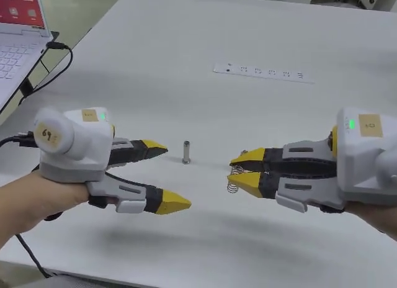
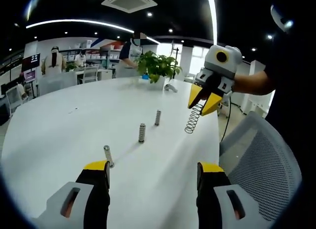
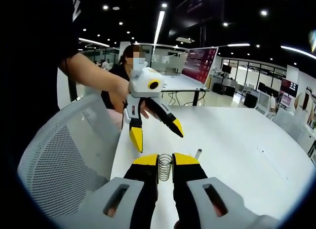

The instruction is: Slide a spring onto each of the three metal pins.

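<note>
While the white tabletop (image 1: pixel 155 46) takes up most of the head view, a short upright grey metal pin (image 1: pixel 186 151) stands bare near its middle. At the pin's nine o'clock the white-and-grey left gripper (image 1: pixel 170 176) hovers with its yellow-tipped jaws spread wide, holding nothing. At three o'clock the matching right gripper (image 1: pixel 240 171) pinches a thin coiled steel-wire spring (image 1: pixel 233 186), which hangs off the tips near the pin but not yet over it. A white power strip (image 1: pixel 263 72) lies toward twelve o'clock and a silver laptop (image 1: pixel 18 27) toward ten.

In the left gripper view the bare pin sits just past the left jaw tip. Farther out toward twelve o'clock, one sprung pin (image 2: pixel 141 133) and a second (image 2: pixel 158 117) already wear their coils. The right gripper dangles its spring at one o'clock.

In the right gripper view the spring is clamped between the tips at six o'clock. The pin is just beyond, at one o'clock of it, and the open left gripper is at eleven.

The spring hangs slanted, so its open end may well catch the pin's rim (and buckle or spring free). A harder squeeze could flatten the coils. The pin is unsteadied, so a nudge might topple it.
</note>
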The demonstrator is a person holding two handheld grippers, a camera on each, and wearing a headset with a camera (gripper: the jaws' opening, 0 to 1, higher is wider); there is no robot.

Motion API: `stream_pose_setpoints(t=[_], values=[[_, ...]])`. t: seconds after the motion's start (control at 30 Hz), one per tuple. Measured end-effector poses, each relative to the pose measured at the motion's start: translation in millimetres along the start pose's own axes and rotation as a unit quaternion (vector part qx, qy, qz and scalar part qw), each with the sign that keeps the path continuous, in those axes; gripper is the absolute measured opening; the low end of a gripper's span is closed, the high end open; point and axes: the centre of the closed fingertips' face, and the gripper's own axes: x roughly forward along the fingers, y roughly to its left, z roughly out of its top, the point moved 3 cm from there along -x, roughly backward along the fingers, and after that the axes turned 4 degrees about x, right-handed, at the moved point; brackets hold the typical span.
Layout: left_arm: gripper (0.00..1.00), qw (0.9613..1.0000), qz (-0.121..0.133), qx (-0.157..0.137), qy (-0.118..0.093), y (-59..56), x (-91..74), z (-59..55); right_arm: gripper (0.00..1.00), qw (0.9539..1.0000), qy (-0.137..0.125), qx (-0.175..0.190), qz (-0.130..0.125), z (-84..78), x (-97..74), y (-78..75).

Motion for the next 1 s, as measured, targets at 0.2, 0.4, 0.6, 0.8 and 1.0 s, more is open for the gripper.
stream_pose_setpoints(t=[0.2, 0.4, 0.6, 0.8, 1.0], values=[[0.77, 0.9997, 0.019, -0.015, -0.002, 7.7, -8.0, -5.5, 0.07, 1.0, 0.002, 0.001, -0.005, -2.7, -0.5, -1.4], [0.9, 0.9988, 0.043, -0.024, 0.001, 14.7, -15.7, -11.6, 0.07, 0.9999, 0.002, 0.004, -0.011, -5.4, -2.1, -4.0], [0.98, 0.998, 0.057, -0.03, 0.0, 19.7, -21.5, -15.2, 0.08, 0.9999, 0.002, 0.002, -0.017, -6.7, -4.8, -5.3], [0.98, 0.9973, 0.065, -0.033, 0.001, 22.5, -26.1, -19.3, 0.08, 0.9997, 0.006, 0.002, -0.022, -9.4, -7.0, -7.1], [0.98, 0.9968, 0.071, -0.037, 0.002, 23.6, -33.3, -23.0, 0.08, 0.9997, 0.007, 0.005, -0.023, -10.9, -6.0, -8.9]])
